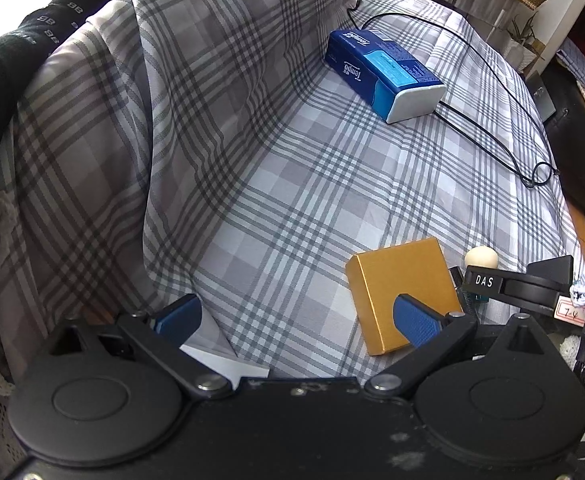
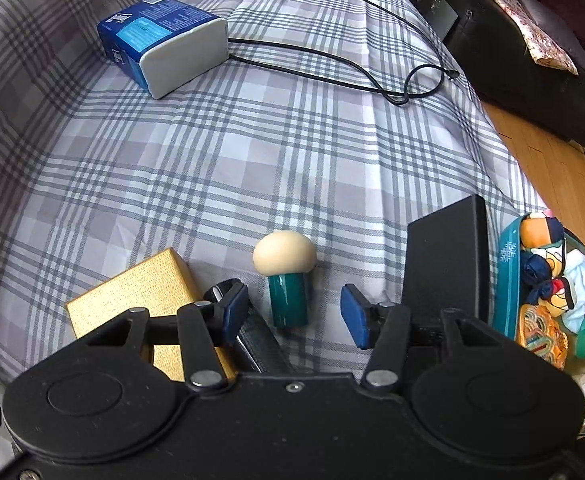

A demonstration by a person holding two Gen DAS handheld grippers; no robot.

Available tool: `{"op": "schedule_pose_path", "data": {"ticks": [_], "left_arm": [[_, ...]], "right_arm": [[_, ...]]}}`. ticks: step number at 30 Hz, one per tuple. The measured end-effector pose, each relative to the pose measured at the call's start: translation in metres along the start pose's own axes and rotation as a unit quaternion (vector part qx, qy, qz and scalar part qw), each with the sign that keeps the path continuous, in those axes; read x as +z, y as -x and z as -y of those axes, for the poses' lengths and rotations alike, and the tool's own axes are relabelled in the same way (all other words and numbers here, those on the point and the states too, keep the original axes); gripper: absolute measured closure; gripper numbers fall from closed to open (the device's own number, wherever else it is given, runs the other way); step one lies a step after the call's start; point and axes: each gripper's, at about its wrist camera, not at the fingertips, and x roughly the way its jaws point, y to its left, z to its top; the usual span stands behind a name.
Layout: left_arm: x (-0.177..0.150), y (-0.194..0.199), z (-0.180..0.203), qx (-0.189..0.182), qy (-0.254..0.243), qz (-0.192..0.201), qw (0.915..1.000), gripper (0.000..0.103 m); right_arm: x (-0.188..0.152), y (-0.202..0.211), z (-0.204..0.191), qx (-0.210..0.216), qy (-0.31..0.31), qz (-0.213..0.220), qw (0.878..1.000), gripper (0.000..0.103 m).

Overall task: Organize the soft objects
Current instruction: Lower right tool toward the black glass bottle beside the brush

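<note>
On the plaid bed sheet (image 2: 252,152) stands a small mushroom-shaped puff (image 2: 284,256), a cream dome on a teal stem. My right gripper (image 2: 294,310) is open, with the stem between its blue pads (image 2: 354,316) and a gap on each side. The cream dome (image 1: 480,258) also shows at the right edge of the left wrist view. My left gripper (image 1: 296,314) is open wide and holds nothing; its right finger (image 1: 412,316) hangs over a gold box (image 1: 404,280). A blue tissue pack (image 1: 384,72) lies farther back on the bed.
A black cable (image 2: 332,60) loops behind the tissue pack (image 2: 164,44). The gold box (image 2: 140,296) lies left of the puff, a black box (image 2: 448,256) right of it. A teal tray (image 2: 508,280) holds several soft items. A plaid pillow (image 1: 92,160) rises at the left.
</note>
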Motion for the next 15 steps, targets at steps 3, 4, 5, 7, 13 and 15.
{"op": "schedule_pose_path", "data": {"ticks": [3,4,5,7,13,15], "left_arm": [[-0.001,0.003,-0.001,-0.003,0.0,0.003,1.0,0.001],[-0.001,0.003,0.0,-0.003,0.0,0.003,1.0,0.001],[-0.001,0.004,0.0,-0.003,-0.001,0.004,1.0,0.001],[-0.001,0.004,-0.001,-0.003,0.001,0.004,1.0,0.001],[0.0,0.004,-0.004,-0.004,0.008,0.002,1.0,0.001],[0.0,0.004,-0.004,-0.006,0.006,0.002,1.0,0.001]], "right_arm": [[0.003,0.002,0.004,0.018,-0.013,-0.002,1.0,0.052],[0.006,0.002,0.005,0.024,-0.023,-0.005,0.999,0.052],[0.01,0.002,0.004,0.031,-0.032,-0.006,0.999,0.052],[0.015,-0.001,0.0,0.043,-0.037,-0.01,0.998,0.052],[0.017,-0.014,-0.006,0.033,-0.04,-0.026,0.998,0.051],[0.016,-0.014,-0.003,0.033,-0.045,-0.031,0.998,0.052]]}}
